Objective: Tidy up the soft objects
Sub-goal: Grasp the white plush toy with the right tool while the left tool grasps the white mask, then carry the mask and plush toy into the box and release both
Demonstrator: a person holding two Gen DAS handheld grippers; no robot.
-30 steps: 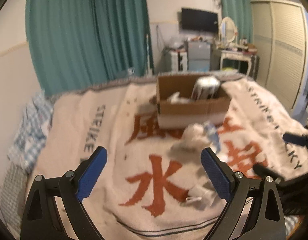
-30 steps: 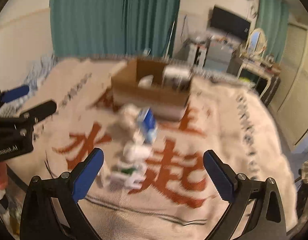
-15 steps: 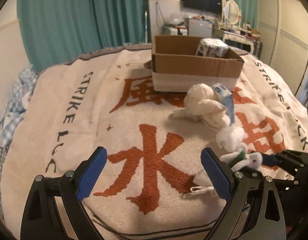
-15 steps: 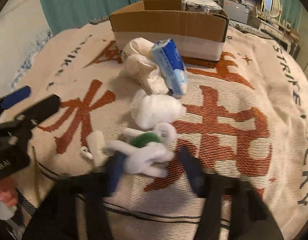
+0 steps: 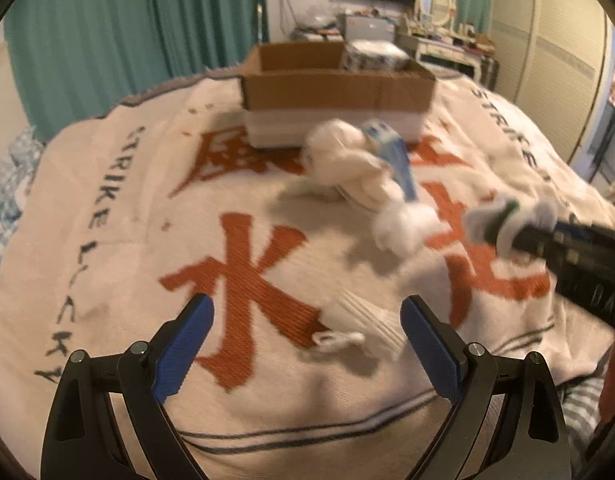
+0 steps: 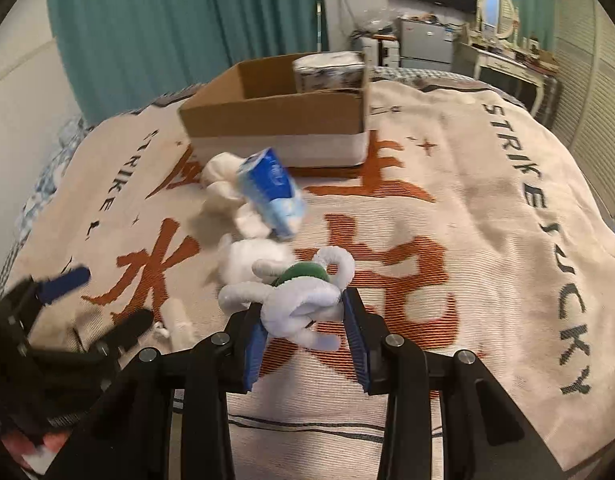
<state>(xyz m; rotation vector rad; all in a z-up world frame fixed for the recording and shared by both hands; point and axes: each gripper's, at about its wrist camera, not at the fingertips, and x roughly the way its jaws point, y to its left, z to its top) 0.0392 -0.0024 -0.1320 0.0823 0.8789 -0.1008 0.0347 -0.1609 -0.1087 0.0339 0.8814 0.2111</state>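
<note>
My right gripper [image 6: 305, 320] is shut on a white plush toy with a green patch [image 6: 297, 300] and holds it above the blanket; toy and gripper also show in the left wrist view [image 5: 503, 220]. My left gripper [image 5: 307, 320] is open and empty, low over a white rolled sock [image 5: 363, 328]. A white cloth ball [image 6: 255, 260], a white bundle [image 6: 223, 184] and a blue tissue pack [image 6: 273, 192] lie in front of the open cardboard box [image 6: 275, 128].
A wrapped roll pack [image 6: 327, 70] stands inside the box at its back right. The blanket [image 6: 487, 220] with red characters covers the bed. Green curtains [image 6: 167, 20], a desk and a wardrobe stand behind.
My right gripper has closed on the plush toy and lifted it off the blanket. My left gripper has moved forward towards the rolled sock.
</note>
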